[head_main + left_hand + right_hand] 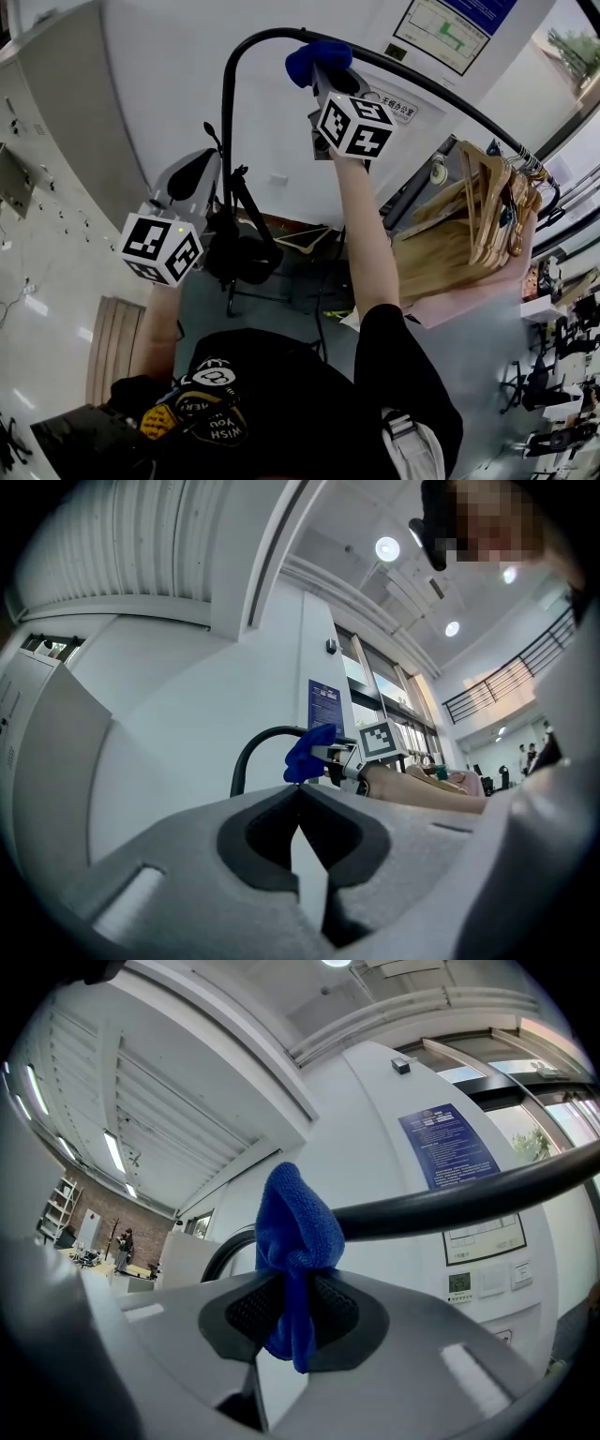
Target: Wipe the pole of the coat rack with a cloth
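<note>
The coat rack's black pole rises and bends into a top bar running right. My right gripper is raised to that bar, shut on a blue cloth that presses against the pole near the bend. In the right gripper view the blue cloth bulges above the jaws and lies against the black pole. My left gripper hangs lower left, beside the upright, shut with nothing in it. The left gripper view shows the pole's bend and the cloth ahead.
Several wooden hangers hang from the bar at the right. A black tripod-like stand sits by the upright's base. A white wall with posted notices is behind the rack. A wooden bench lies lower left.
</note>
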The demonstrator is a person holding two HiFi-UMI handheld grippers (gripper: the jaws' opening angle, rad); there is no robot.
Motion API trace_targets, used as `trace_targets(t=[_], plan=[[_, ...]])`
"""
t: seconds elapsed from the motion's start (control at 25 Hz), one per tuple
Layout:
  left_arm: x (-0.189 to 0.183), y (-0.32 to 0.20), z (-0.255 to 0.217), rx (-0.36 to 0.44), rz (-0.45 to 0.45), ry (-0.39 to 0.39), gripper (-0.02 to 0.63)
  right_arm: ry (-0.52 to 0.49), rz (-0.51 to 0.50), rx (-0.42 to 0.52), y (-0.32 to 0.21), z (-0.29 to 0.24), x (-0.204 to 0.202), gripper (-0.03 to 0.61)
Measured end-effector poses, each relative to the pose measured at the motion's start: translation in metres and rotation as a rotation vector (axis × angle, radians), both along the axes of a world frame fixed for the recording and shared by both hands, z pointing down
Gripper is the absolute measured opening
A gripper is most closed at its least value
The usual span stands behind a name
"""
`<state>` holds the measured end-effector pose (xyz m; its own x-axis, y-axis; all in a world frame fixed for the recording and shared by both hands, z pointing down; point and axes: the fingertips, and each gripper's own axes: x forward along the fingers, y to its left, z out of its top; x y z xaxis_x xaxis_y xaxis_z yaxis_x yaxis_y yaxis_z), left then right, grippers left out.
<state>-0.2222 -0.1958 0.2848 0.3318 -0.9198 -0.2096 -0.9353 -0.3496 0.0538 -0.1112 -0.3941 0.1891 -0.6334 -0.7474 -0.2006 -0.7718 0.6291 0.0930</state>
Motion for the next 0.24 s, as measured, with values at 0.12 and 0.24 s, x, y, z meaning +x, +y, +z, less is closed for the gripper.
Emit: trace_targets(t=[0.12,0.24], plan=[[0.0018,0.0001,0.0022,0.0,0.006,0.001,0.0,0.002,0.0,0.003,0.0008,0.0022,0.0019,0.071],[0.0045,-0.0013,0.0062,-0.006,0.013,0.003,0.0,0.001,0.003,-0.001,0.0002,0.0068,0.0068,0.071]])
